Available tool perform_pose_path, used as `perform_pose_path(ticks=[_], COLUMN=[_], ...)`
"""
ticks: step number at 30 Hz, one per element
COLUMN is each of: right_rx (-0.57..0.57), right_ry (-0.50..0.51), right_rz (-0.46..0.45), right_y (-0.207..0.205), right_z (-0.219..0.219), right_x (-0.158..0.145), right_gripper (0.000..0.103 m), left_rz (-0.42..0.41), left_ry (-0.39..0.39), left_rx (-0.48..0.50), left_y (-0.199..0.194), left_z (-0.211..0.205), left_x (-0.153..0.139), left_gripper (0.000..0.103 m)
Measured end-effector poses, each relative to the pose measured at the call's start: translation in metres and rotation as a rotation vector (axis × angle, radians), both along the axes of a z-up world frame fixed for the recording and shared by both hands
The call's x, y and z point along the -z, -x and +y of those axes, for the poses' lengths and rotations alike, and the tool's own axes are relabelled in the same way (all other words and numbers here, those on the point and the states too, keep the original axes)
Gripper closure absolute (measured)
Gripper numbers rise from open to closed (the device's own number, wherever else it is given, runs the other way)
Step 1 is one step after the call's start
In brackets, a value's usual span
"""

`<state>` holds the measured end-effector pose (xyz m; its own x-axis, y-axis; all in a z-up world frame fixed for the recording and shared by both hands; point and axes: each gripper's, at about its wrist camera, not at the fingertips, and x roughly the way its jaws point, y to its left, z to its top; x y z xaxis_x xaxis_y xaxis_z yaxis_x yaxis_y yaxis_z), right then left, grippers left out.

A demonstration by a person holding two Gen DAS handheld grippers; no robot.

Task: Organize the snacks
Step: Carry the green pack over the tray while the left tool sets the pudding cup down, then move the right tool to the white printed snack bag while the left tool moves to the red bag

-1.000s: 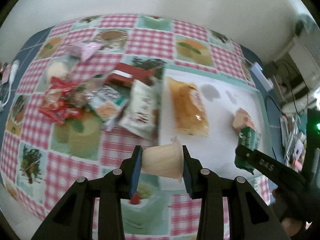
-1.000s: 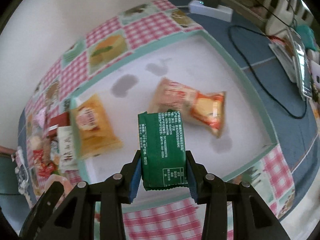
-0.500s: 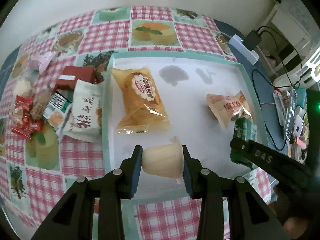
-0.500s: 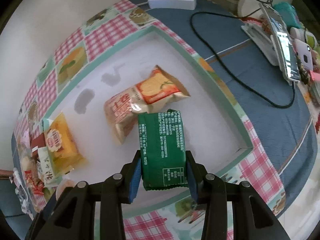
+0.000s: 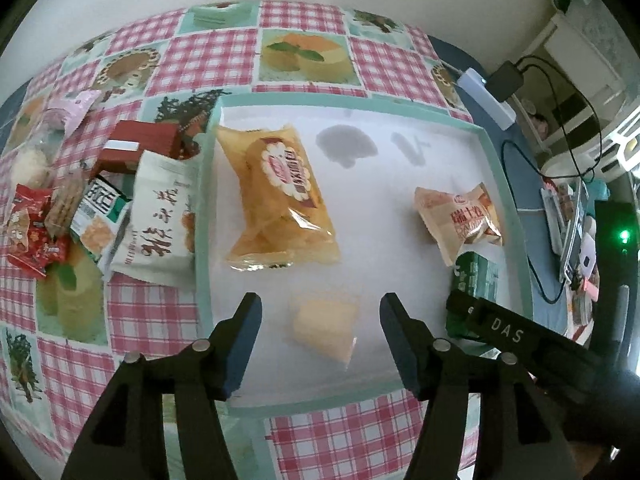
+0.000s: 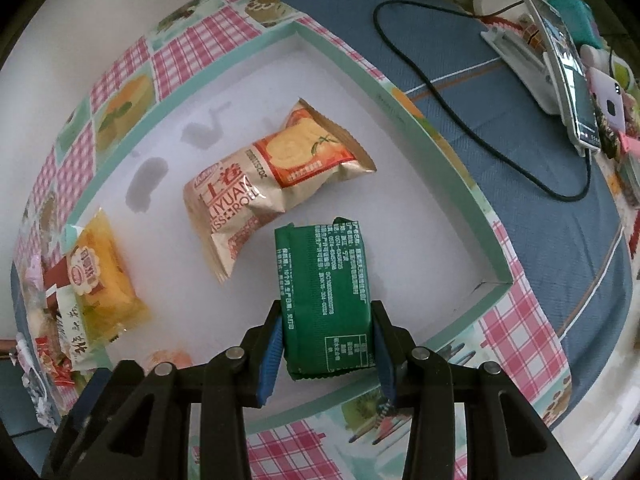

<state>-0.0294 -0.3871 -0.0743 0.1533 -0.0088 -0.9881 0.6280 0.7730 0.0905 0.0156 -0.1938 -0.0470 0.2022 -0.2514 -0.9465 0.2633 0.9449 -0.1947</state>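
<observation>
Green packet [image 6: 326, 300] sits clamped in our right gripper [image 6: 326, 344] above the tray [image 6: 460, 184]; we release next. Left gripper [image 5: 320, 320], jaws just opening, dropped its jelly cup [image 5: 324, 328].

A: What do the left tongs [image 5: 320, 314] look like?

B: Black plastic all over: two angular arms with triangular cut-outs, each carrying a pair of round silver screw heads near the knuckles. The inner faces of the fingers [image 5: 245, 340] are lined with dark blue pads.

A: And the right tongs [image 6: 326, 344]?

B: The same build, black frame with silver screws. Their pads are a brighter blue and ribbed. Seen from the left camera, the outer side of one right finger [image 5: 508, 334] bears white letters, "DAS".

A: Any lights?

B: A small green light [image 5: 623, 235] glows on a dark housing at the right edge of the left view.
</observation>
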Motion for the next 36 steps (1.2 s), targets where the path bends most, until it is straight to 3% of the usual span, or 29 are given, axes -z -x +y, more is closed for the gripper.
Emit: perform_pose_path(ticks=[2,3,5,8,11,14,18,20,29,36], right_rx=[0.001,0.008,0.016,0.012,0.004,-0.002,-0.008,-0.014,-0.073,-0.144], right_ry=[0.003,-0.002,-0.01,-0.004,0.0,0.017,0.031,0.037,0.084,0.099], right_rz=[0.004,0.009,0.016,0.014,0.005,-0.005,-0.044,-0.067,-0.203,-0.31], right_y=[0.0,0.0,-0.004,-0.002,-0.003,-0.005,-0.008,-0.009,-0.018,-0.026], right_z=[-0.001,-0.001,0.0,0.001,0.003,0.006,0.011,0.015,0.032,0.049], right_x=[0.0,0.0,0.004,0.003,0.002,-0.002,-0.012,-0.017,-0.036,-0.049], right_gripper=[0.056,0.048,0.038,0.035,0.028,0.015,0.01,0.0,0.0,0.0], left_rz=[-0.001,0.002,-0.001,-0.003,-0.009,-0.022,-0.069,-0.121,-0.232,-0.236], left_ry=[-0.004,-0.007,-0.015,-0.018,-0.032,-0.05,-0.069,-0.105,-0.164,-0.149], left_rx=[-0.02,-0.033,-0.059,-0.098,-0.146,-0.199,-0.266,-0.29,-0.368,-0.477], left_y=[-0.003,-0.004,-0.007,-0.012,-0.018,-0.025,-0.031,-0.033,-0.044,-0.048], left_z=[0.006,0.009,0.017,0.028,0.041,0.054,0.074,0.081,0.113,0.147], left_x=[-0.002,-0.003,-0.005,-0.007,-0.007,-0.008,-0.014,-0.018,-0.029,-0.034], left_gripper=[0.029,0.022,0.022,0.022,0.013,0.012,0.01,0.007,0.007,0.007])
